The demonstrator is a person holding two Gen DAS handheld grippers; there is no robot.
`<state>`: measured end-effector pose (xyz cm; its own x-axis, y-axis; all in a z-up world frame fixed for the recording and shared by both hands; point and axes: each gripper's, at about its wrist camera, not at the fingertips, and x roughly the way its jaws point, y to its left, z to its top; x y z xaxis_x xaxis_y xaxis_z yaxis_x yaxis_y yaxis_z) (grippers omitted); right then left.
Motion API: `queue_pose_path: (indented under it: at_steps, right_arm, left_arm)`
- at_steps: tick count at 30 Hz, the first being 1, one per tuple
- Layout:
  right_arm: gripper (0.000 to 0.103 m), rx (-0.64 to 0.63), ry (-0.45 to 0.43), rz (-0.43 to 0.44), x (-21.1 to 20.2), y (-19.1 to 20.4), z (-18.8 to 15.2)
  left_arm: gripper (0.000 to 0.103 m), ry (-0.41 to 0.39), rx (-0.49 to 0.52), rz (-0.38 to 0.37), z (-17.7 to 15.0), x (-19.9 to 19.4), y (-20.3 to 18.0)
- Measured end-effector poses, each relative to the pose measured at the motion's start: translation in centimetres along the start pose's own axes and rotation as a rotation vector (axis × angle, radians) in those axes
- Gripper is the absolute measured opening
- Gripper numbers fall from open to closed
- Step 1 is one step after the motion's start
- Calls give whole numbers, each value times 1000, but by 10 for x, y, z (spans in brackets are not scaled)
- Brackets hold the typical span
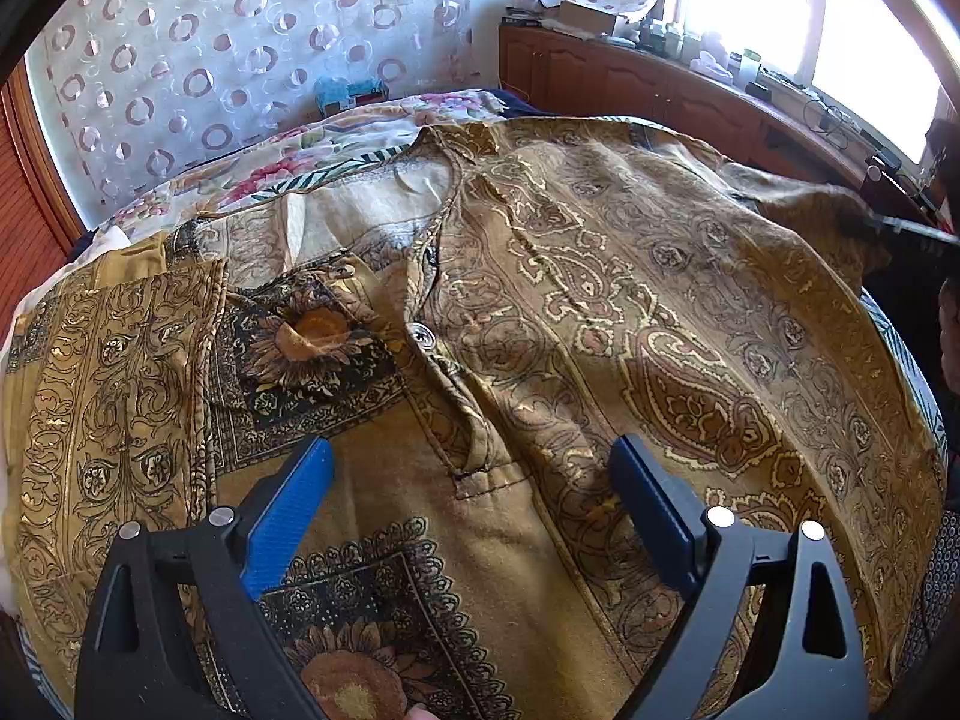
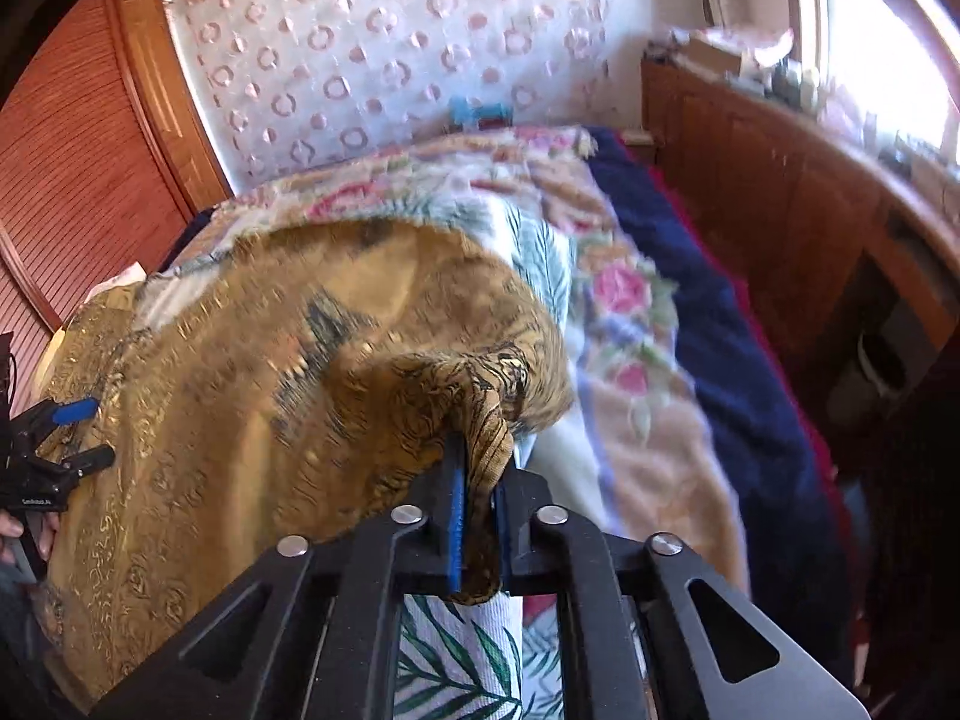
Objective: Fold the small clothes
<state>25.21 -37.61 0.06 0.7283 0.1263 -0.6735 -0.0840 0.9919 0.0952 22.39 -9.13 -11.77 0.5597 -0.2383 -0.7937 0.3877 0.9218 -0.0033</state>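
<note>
The right gripper (image 2: 477, 498) was clamped on a bunched fold of the mustard paisley shirt (image 2: 288, 396), the cloth pinched between its blue pads (image 2: 457, 516) and drawn up off the bed, so that part of the garment hung in a slack hump. That view was smeared with motion, and I could not make out which edge of the shirt it held.

The left gripper (image 1: 471, 468) hovered with its jaws spread wide, holding nothing, just over the shirt (image 1: 540, 330) near the bottom of the button placket. One white button (image 1: 422, 334) showed above it, with the open collar further up.

The shirt lay spread front-up across most of the bed, over a floral blanket (image 2: 624, 300) and a palm-leaf sheet (image 2: 462, 660). Beyond ran a dark blue cover (image 2: 708, 324), then a wooden cabinet (image 1: 630, 84) below the bright window (image 1: 780, 6), and a curtain with ring patterns (image 1: 240, 48).
</note>
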Motion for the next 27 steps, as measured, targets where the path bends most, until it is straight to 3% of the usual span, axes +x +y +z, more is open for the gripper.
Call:
queue_pose_path:
  at_steps: [7, 12, 15, 17, 22, 27]
  right_arm:
    - [6, -149, -110, 38, -19, 53, 15]
    - [8, -219, -121, 167, -14, 104, 16]
    - [31, -249, -89, 209, -4, 122, 9]
    - [45, -239, -83, 235, -3, 120, 6]
    - [51, -177, -92, 232, -8, 98, 0]
    - [51, -88, -22, 120, 19, 79, 14]
  left_arm:
    - [93, -1, -3, -2, 0, 0, 0]
    - [93, -25, -24, -19, -3, -12, 7]
    - [93, -67, -28, -49, -6, -31, 12]
    - [93, -96, -29, -39, -8, -44, 16]
    - [93, -132, -48, -33, -14, -59, 25]
    - [93, -160, -66, -31, -16, -64, 33]
